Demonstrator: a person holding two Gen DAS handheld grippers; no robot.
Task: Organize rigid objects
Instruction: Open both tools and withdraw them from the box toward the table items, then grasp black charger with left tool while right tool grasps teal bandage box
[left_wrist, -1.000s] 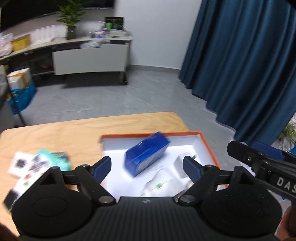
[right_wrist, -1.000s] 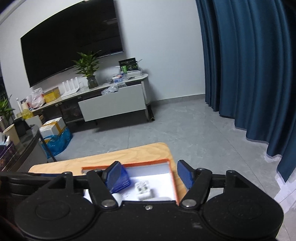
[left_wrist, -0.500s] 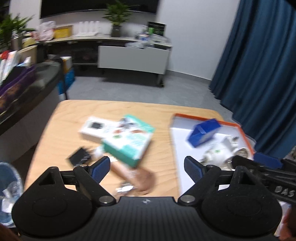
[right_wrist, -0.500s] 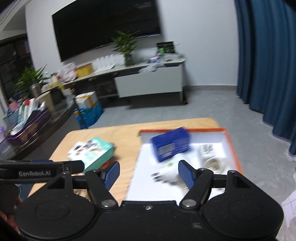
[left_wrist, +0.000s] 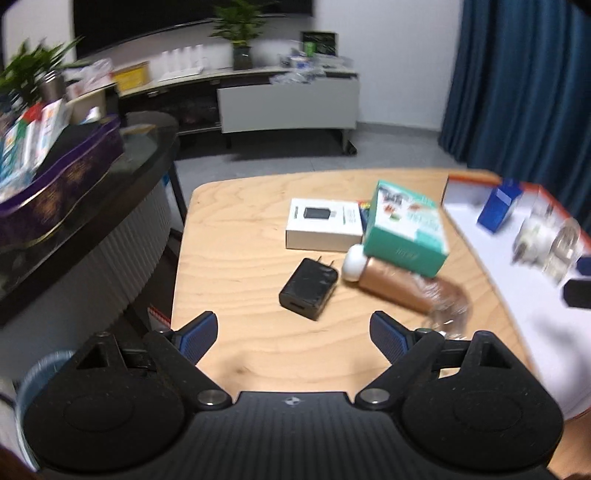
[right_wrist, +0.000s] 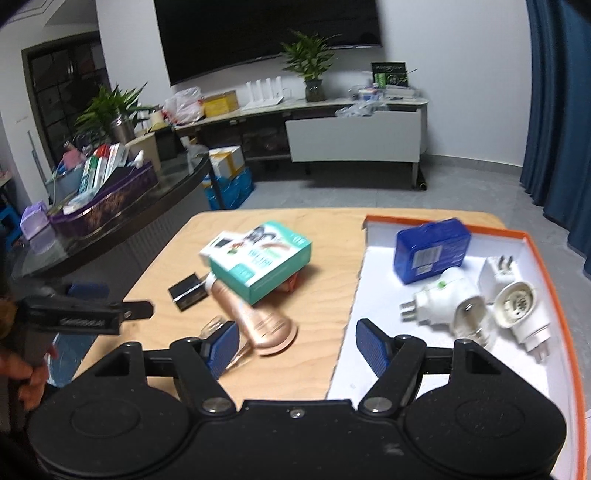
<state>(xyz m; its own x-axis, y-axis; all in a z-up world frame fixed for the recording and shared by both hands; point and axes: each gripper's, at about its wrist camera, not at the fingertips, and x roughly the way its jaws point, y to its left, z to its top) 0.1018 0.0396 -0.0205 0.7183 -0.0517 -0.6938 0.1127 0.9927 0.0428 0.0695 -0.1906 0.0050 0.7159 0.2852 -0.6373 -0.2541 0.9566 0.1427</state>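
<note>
On the wooden table lie a black charger (left_wrist: 309, 288), a white box (left_wrist: 324, 229), a teal box (left_wrist: 406, 232) resting on a bronze tube (left_wrist: 399, 284). An orange-rimmed white tray (right_wrist: 533, 243) holds a blue box (right_wrist: 431, 249) and white plug adapters (right_wrist: 448, 304). My left gripper (left_wrist: 291, 334) is open and empty, a little short of the charger. My right gripper (right_wrist: 295, 349) is open and empty, over the table beside the tray's left edge, near the tube (right_wrist: 255, 317). The left gripper also shows in the right wrist view (right_wrist: 85, 317).
A dark curved counter (left_wrist: 74, 206) with a purple tin stands to the left of the table. A white cabinet (right_wrist: 354, 140), plants and a blue curtain (left_wrist: 524, 81) are farther back. The table's left edge (left_wrist: 181, 258) is near the left gripper.
Both grippers have swung left and pulled back from the tray toward the loose items on the table. Both stay open and empty.
</note>
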